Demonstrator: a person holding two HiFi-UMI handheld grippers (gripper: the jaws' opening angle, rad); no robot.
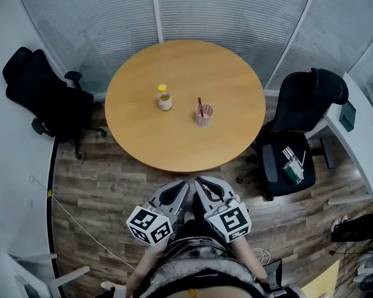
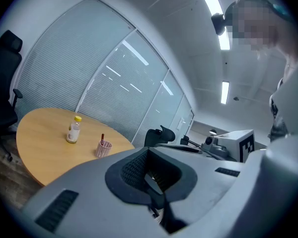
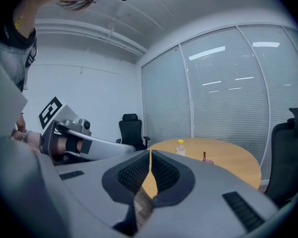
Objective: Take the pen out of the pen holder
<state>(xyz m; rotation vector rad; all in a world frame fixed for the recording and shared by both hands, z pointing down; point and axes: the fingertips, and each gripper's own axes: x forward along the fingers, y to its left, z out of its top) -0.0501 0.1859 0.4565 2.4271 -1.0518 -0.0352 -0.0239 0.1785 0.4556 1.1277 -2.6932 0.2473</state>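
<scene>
- A round wooden worktop [image 1: 143,135] stands on a plank floor [image 1: 93,191], ringed by glass walls with lowered blinds [image 1: 236,11]; one black office chair [image 1: 40,92] is on the left and another [image 1: 298,123] on the right.
- Head view: the pink pen holder [image 1: 204,115] stands upright near the middle of the worktop, with the pen [image 1: 200,105] sticking up out of it. A small bottle [image 1: 165,97] with a yellow cap stands just to its left, apart from it.
- Head view: the left tongs [image 1: 183,185] and right tongs [image 1: 199,181] are held side by side low in the picture, short of the worktop's near edge and well apart from the holder.
- Left gripper view: the left tongs [image 2: 149,153] are closed, pads together with nothing between them. Bottle [image 2: 73,130], pen holder [image 2: 103,148] and pen [image 2: 102,138] show far off on the worktop [image 2: 39,148], up and to the left.
- Right gripper view: the right tongs [image 3: 150,155] are all but together, only a thin slit between the pads, and they grip nothing. The bottle [image 3: 180,147] and the pen [image 3: 204,155] in its holder [image 3: 207,161] stand beyond, on the worktop [image 3: 233,162].
</scene>
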